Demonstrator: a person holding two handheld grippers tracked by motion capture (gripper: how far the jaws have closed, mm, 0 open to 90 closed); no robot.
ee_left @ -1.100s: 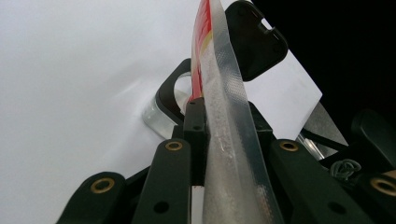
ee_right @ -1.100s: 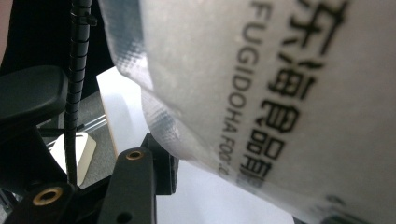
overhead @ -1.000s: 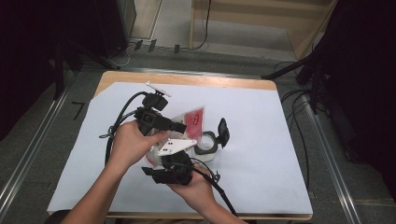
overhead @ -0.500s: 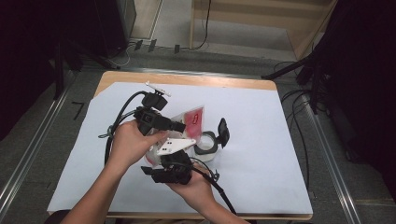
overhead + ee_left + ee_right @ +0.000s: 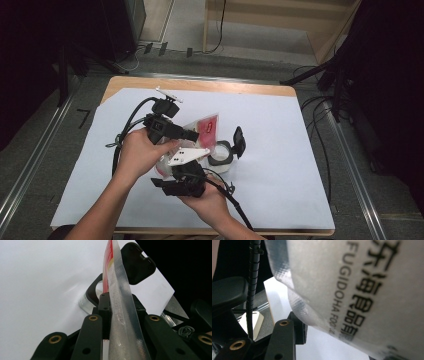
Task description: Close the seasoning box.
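Nearest the person, right claw (image 5: 186,186) pinching the lower part of a clear food pouch (image 5: 200,131); seen in the right gripper view as a frosted pouch wall with black print pressed against its jaws. Just beyond, left claw (image 5: 192,134) pressed together on the pouch's sealed edge, the strip running edge-on between the jaws in the left gripper view, red print (image 5: 108,262) above. Pouch held up off the worktop (image 5: 280,150) between both claws, tilted toward an open glass jar (image 5: 220,154) with its black hinged lid (image 5: 239,141) flipped back, standing just beside and beyond.

Progress, by judgement: pouch gripped at two places and brought to the jar, jar already opened; tearing or opening the pouch and emptying it into the jar apparently not yet done. Jar contents too small to tell.

Against the earlier frames: no visible change; hands, pouch and jar in the same places, both grips unchanged.
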